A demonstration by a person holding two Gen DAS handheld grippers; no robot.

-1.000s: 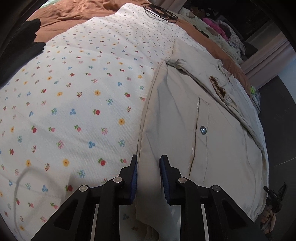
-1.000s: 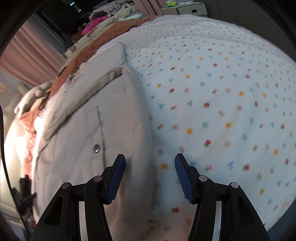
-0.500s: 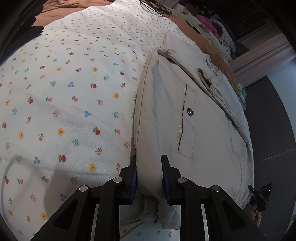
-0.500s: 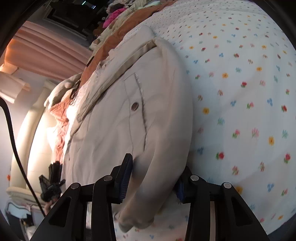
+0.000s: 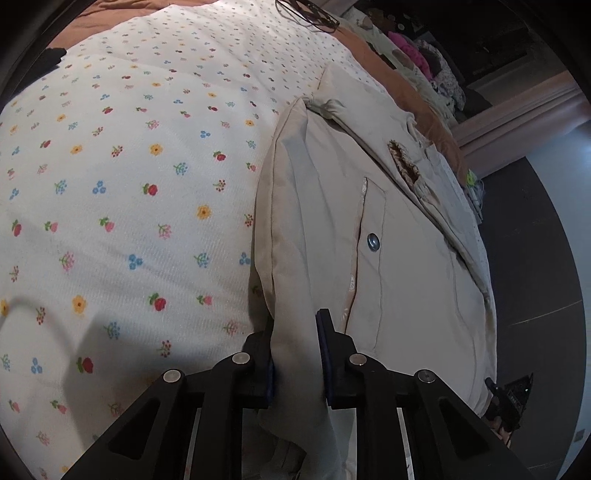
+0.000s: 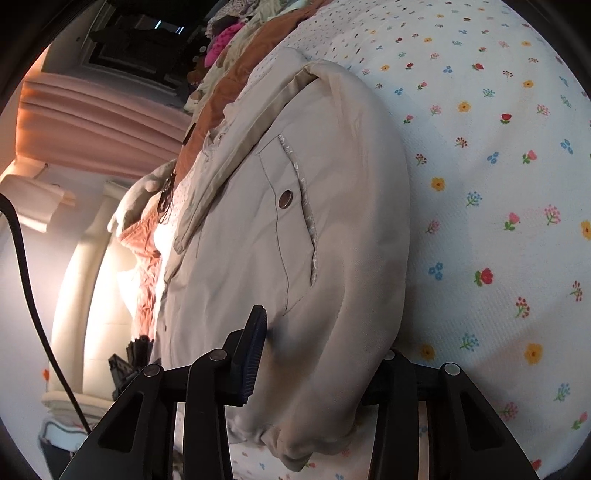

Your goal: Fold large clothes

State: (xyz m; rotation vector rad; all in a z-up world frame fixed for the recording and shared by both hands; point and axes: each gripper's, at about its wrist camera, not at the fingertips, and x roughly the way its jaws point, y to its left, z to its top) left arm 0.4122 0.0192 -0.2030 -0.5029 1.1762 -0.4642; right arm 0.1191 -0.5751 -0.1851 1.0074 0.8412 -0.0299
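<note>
beige jacket [image 5: 406,266] folded flat on floral bedspread [image 5: 129,184], silver snap [image 5: 373,243] on pocket flap, padded and bulky at fold | left gripper [image 5: 295,354] jaws closing, narrow, pinching jacket's near edge | right gripper [image 6: 325,350] jaws closing, wider, thick folded edge bunched between pads

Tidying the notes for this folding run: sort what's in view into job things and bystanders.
Job: beige jacket; left gripper and right gripper, both closing on its edge.

Lying about: floral bedspread; brown blanket; clothes pile; black cable; pink curtain.
</note>
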